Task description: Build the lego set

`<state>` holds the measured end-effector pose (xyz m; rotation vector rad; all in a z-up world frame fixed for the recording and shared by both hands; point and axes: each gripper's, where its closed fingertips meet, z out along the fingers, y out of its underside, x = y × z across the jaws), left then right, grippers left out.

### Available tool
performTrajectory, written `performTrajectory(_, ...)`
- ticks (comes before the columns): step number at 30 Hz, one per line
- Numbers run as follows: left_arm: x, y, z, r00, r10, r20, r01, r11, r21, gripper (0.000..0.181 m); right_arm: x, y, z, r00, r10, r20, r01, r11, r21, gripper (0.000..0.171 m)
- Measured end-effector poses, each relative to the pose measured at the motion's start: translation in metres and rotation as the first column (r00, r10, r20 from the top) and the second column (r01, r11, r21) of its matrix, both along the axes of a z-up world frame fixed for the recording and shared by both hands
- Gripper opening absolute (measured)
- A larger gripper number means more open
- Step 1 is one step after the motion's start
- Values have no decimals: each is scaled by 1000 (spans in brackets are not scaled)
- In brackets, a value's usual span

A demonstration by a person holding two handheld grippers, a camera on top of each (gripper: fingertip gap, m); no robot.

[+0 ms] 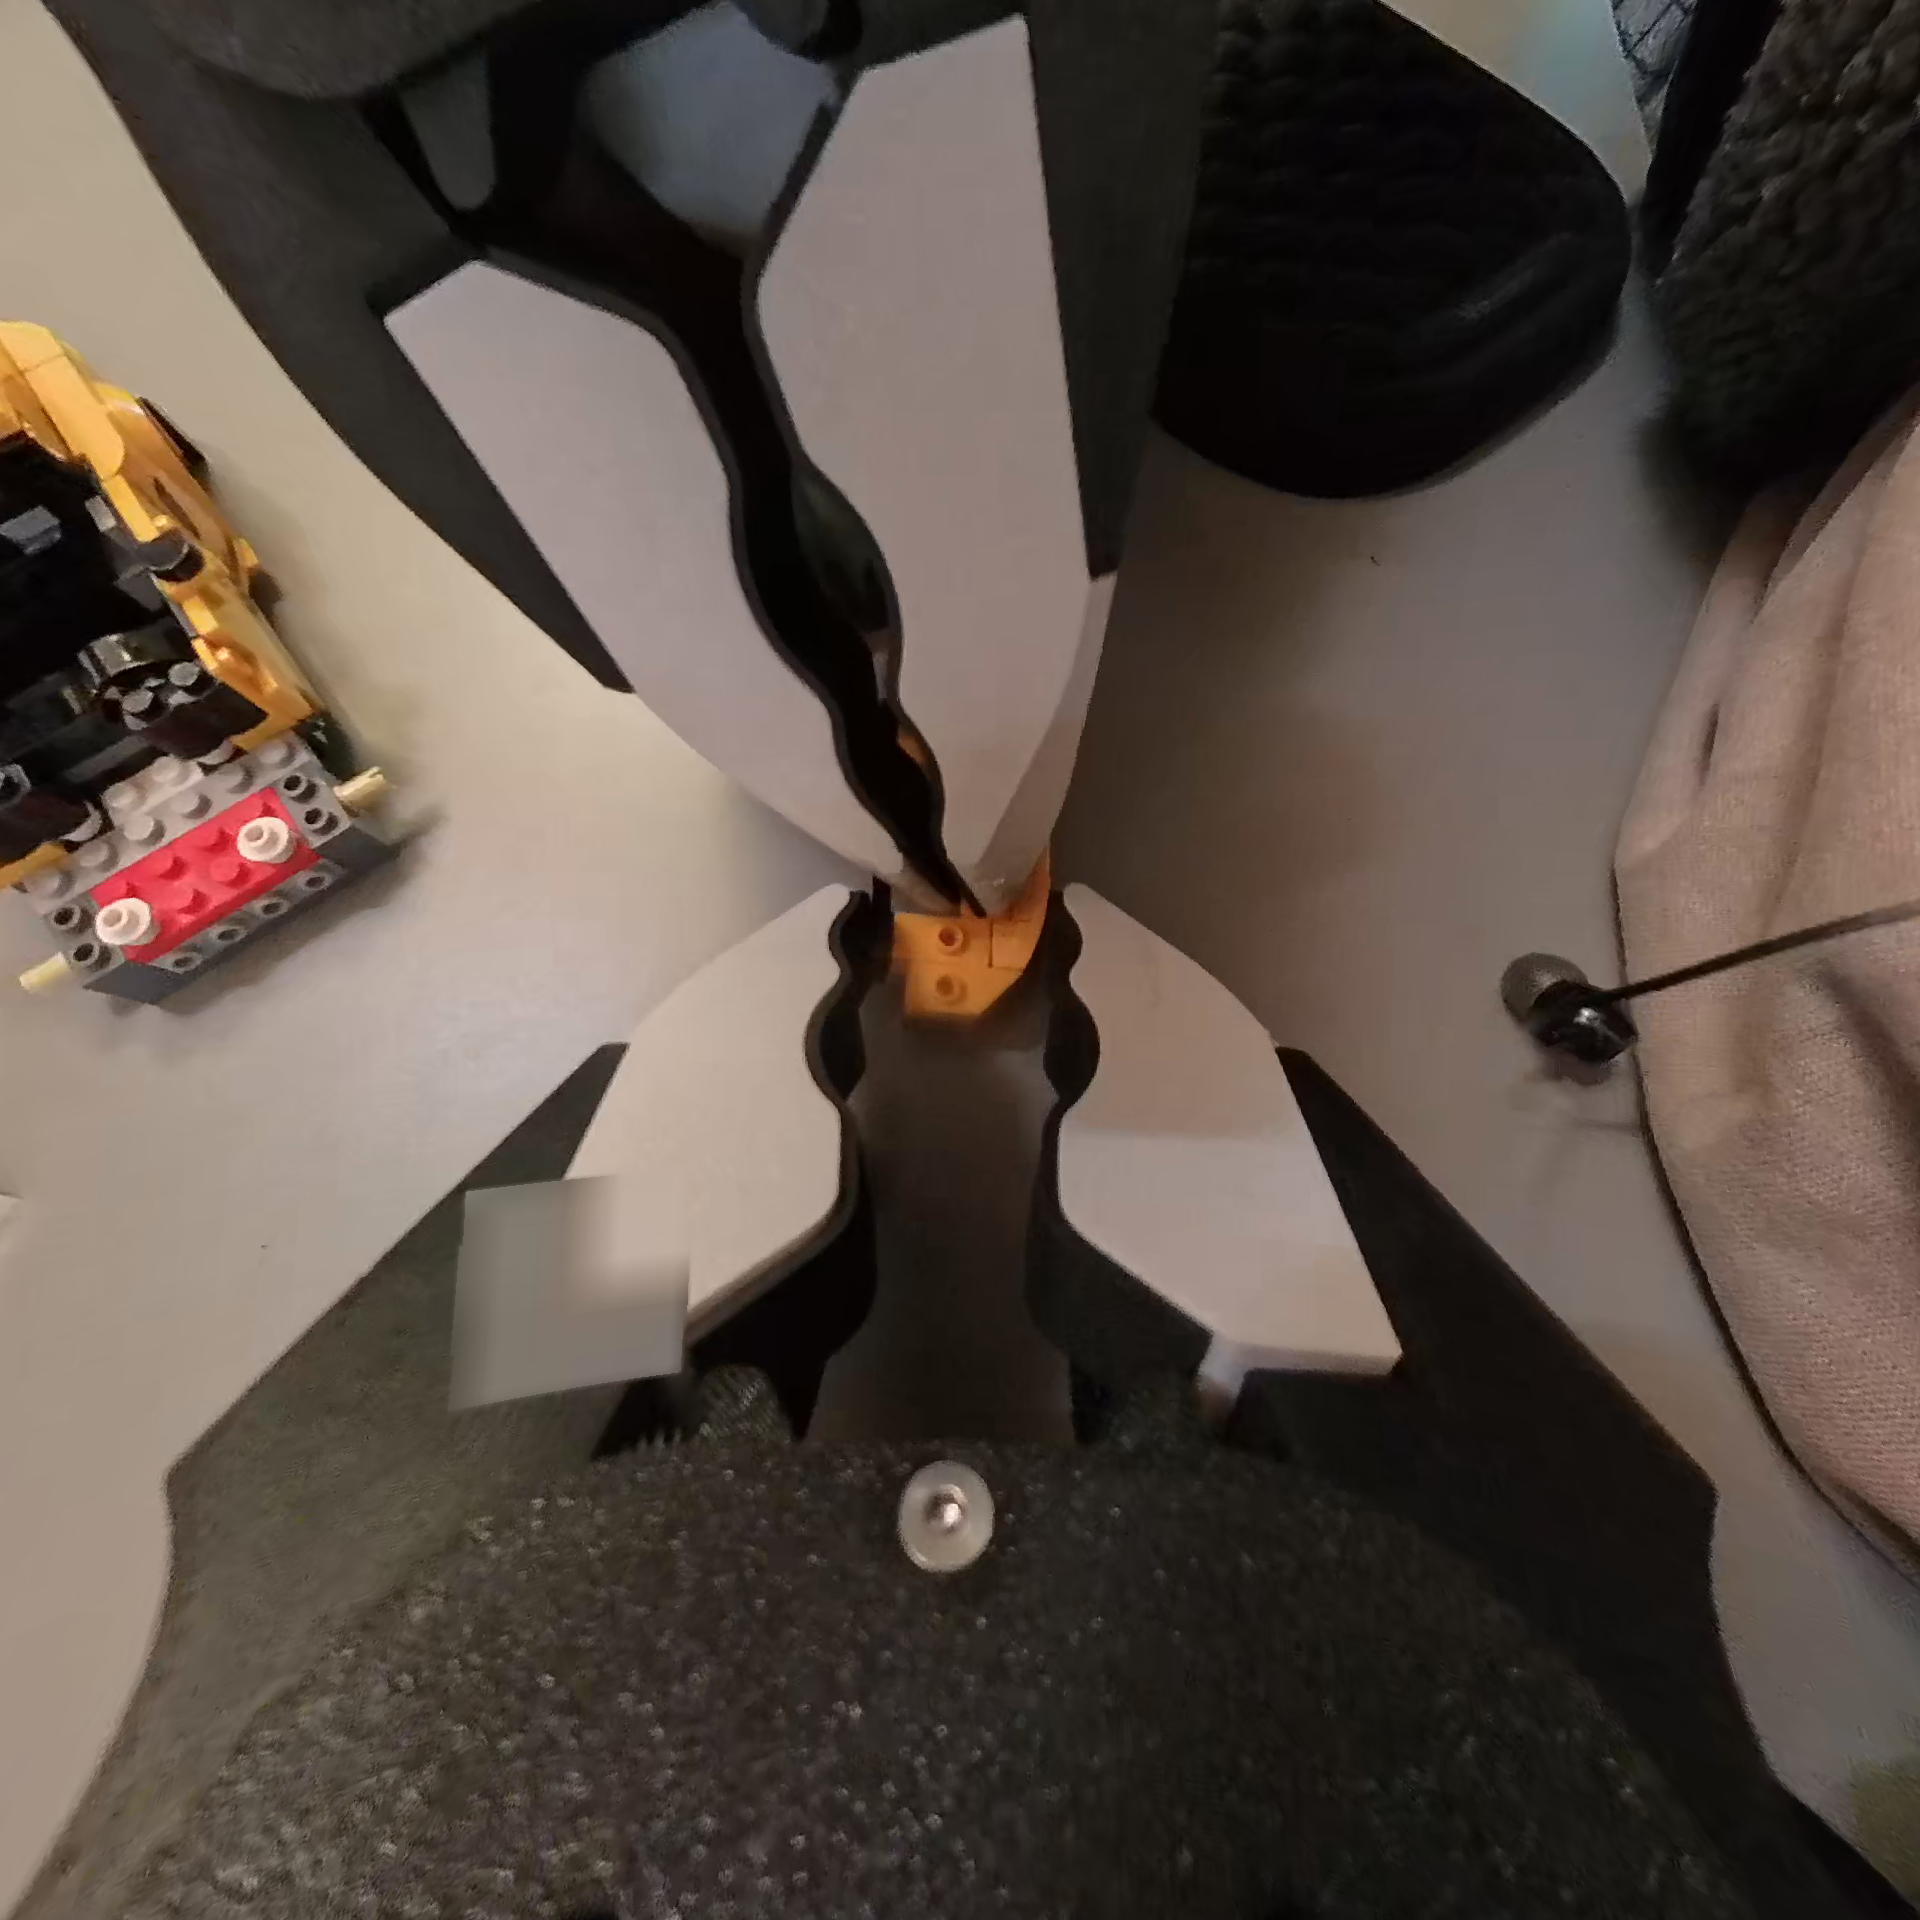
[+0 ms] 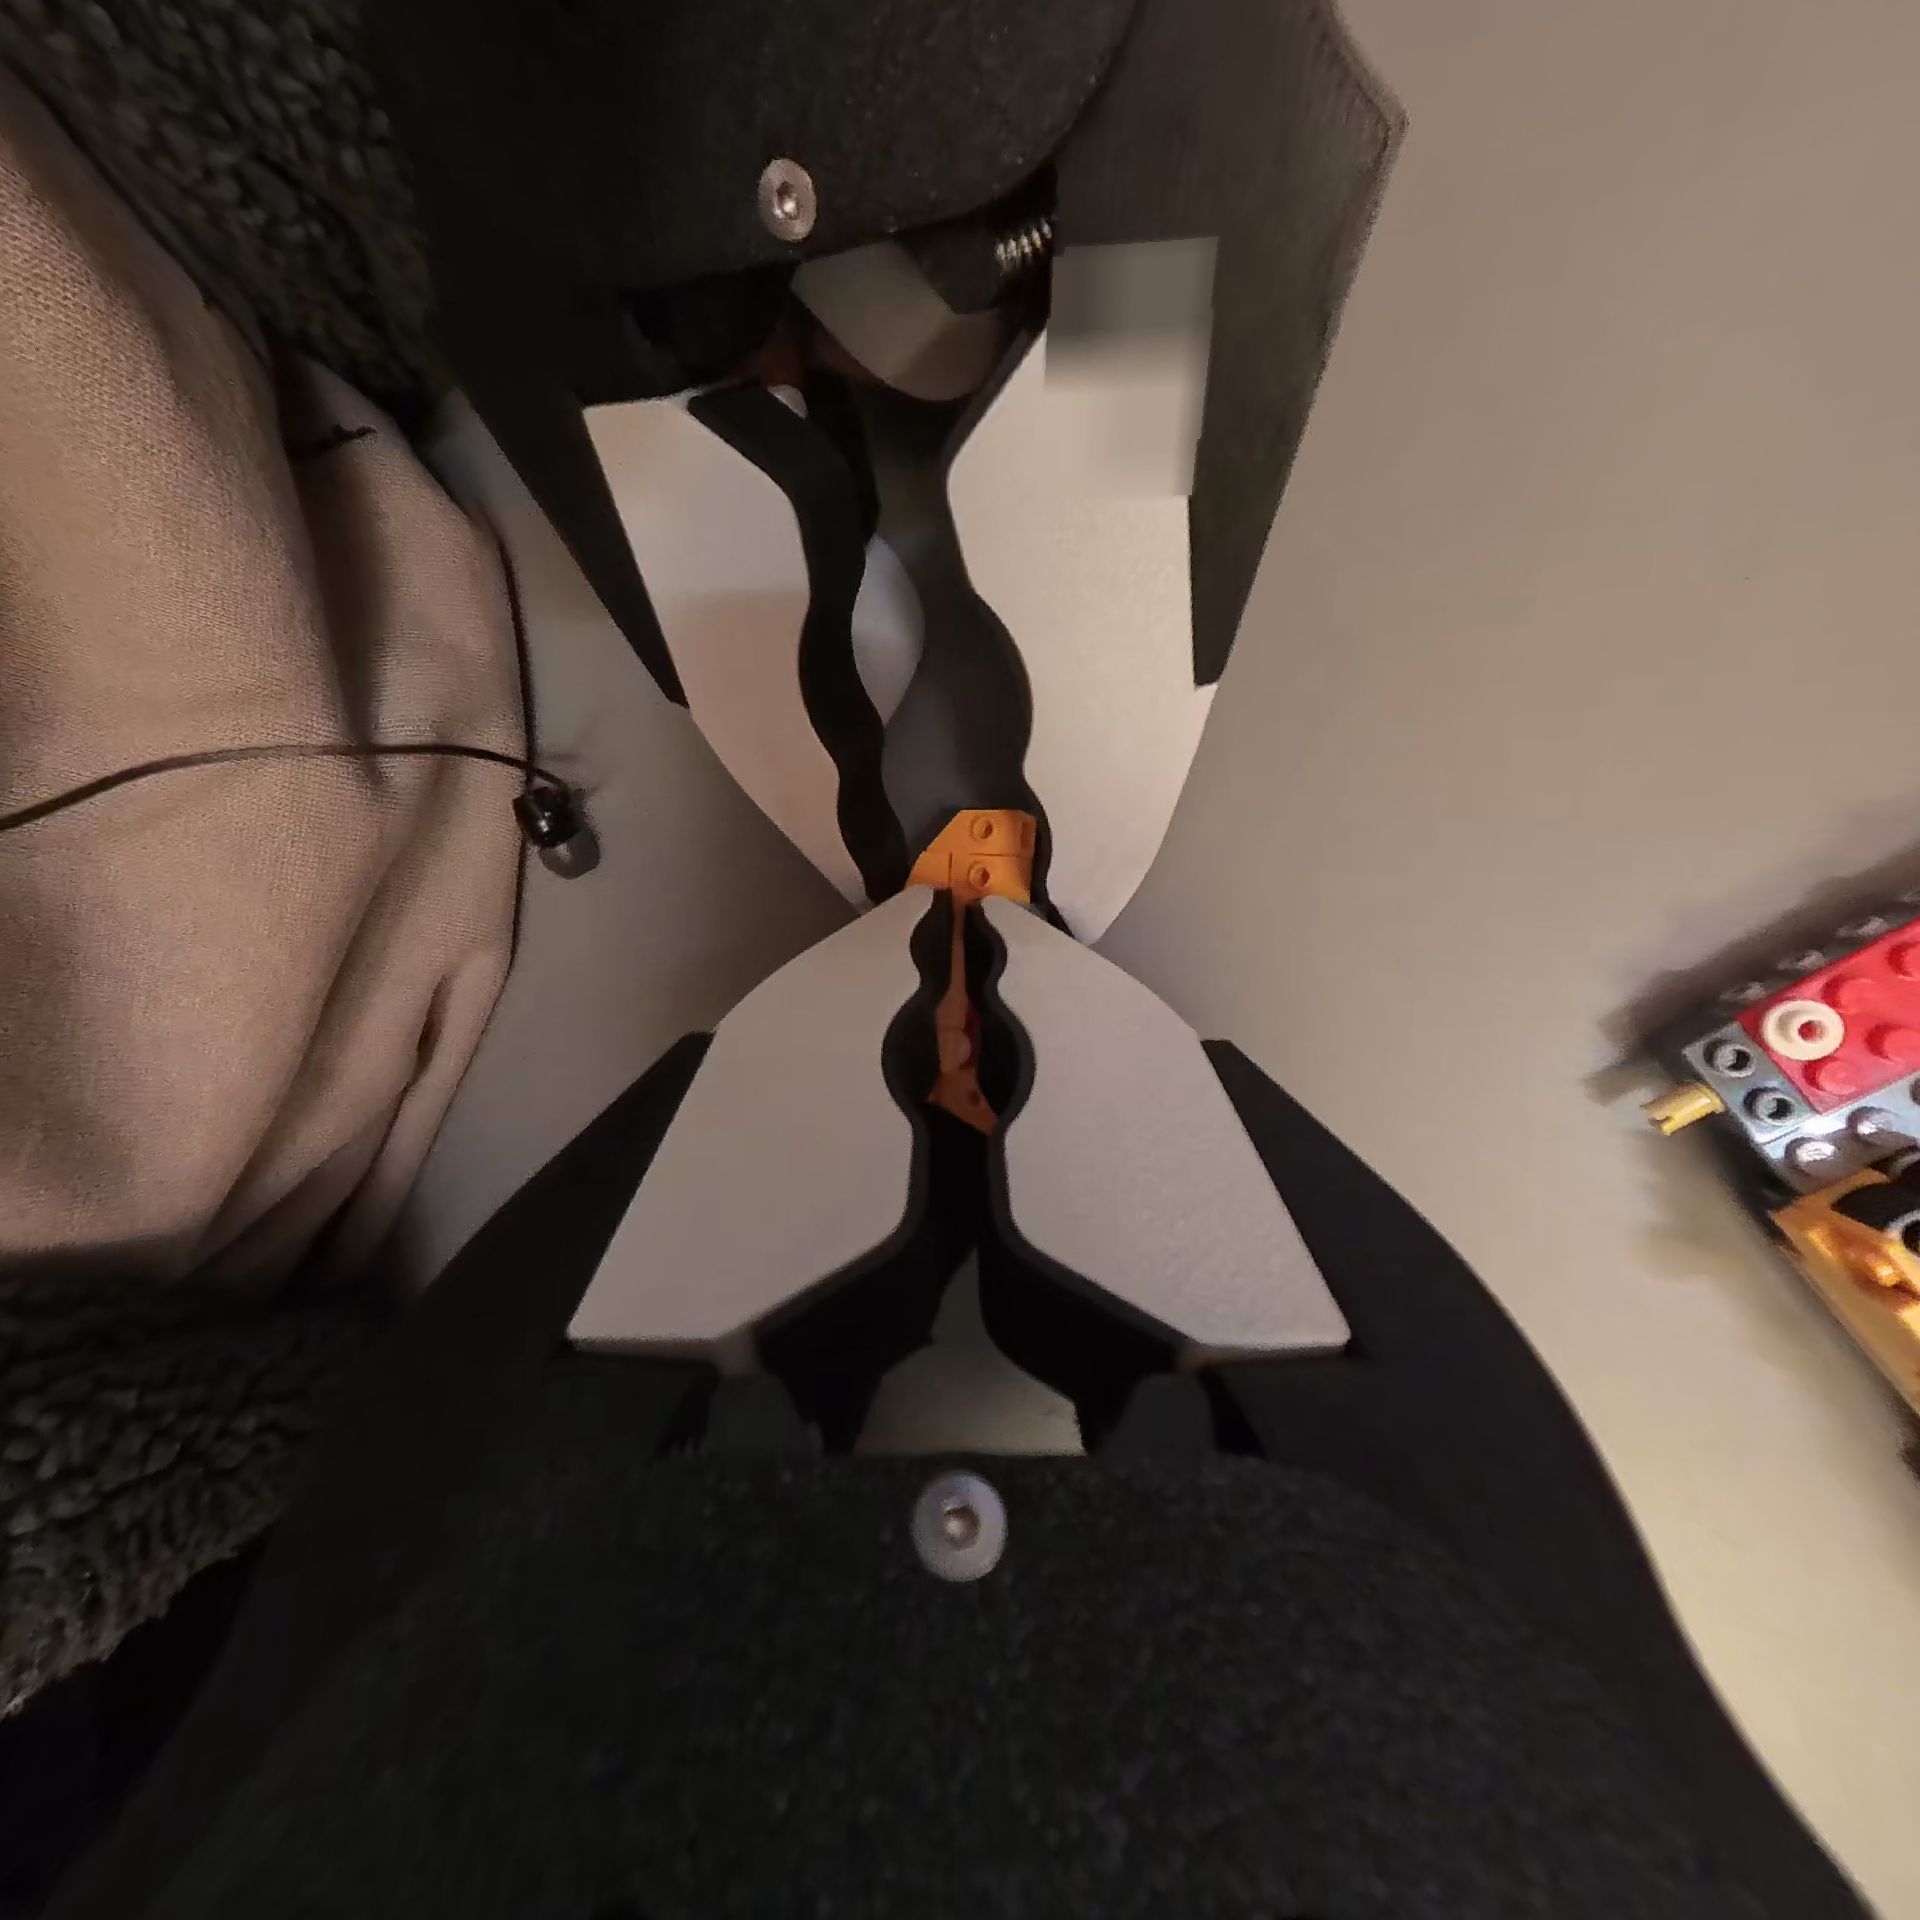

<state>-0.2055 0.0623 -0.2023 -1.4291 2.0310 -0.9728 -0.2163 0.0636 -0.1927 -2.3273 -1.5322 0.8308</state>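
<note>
Left wrist: orange piece (image 1: 951, 961) between jaws.

My worktop (image 1: 1299, 727) is plain pale grey — on it sits the half-built lego model (image 1: 145, 748), yellow and black over a grey-and-red base, plus a small black earbud (image 1: 1564, 1006) near beige cloth (image 1: 1787, 1039).

Counts, both views: 2 black-and-grey two-finger grippers, left (image 1: 951, 961) & right (image 2: 961, 914). 1 small orange lego piece (image 1: 951, 961). 1 part-built yellow, black, grey & red lego model (image 1: 156, 748) w/ 2 white round studs (image 1: 260, 840). 1 black earbud on thin cord (image 1: 1564, 1008).
</note>
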Motion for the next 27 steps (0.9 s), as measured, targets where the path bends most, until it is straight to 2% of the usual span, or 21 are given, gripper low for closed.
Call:
performTrajectory(10, 1, 1, -1, 1000, -3, 7, 3, 1000, 7, 32, -1, 2, 3, 999, -8, -54, 11, 997, 73, 1)
performTrajectory(12, 1, 1, -1, 1000, -4, 8, 4, 1000, 8, 32, 4, 1, 10, 997, 0, -72, 7, 996, 93, 9)
performTrajectory(16, 1, 1, -1, 1000, -7, 8, 7, 1000, 11, 32, 21, 0, 10, 1000, -23, -19, 26, 990, 138, 13)
performTrajectory(27, 1, 1, -1, 1000, -4, 7, 4, 1000, 10, 32, 20, -8, 0, 999, 4, 41, -10, 991, 130, 4)
